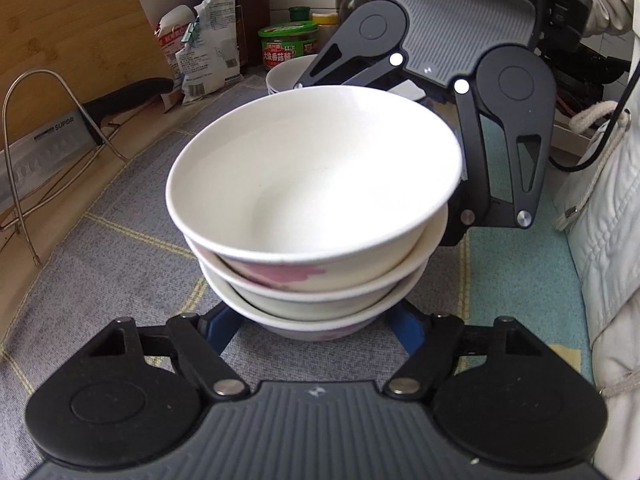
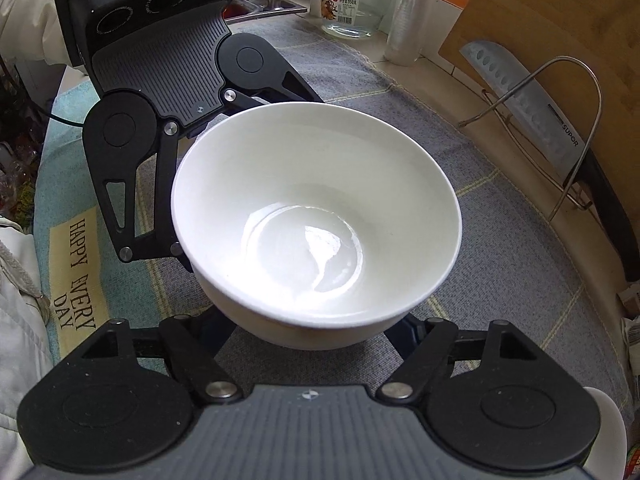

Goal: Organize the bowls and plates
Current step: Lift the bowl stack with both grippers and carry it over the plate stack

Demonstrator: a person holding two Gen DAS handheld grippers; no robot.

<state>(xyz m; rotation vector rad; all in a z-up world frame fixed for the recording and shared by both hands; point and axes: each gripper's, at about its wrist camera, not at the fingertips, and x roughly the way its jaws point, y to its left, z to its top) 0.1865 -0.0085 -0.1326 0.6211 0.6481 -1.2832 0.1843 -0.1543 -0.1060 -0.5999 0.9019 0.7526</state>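
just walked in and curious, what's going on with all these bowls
A person is tidying crockery with a pair of handheld tongs. A stack of bowls sits on the grey placemat, a plain white one on top of two with pink markings. The left tongs reach around the base of the stack from one side, and the right tongs around the stack from the opposite side. A second pile of bowls waits behind, near the jars.

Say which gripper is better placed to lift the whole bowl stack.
Probably left: the left gripper straddles the bottom bowl, touching both sides; the right gripper seems to sit higher up.
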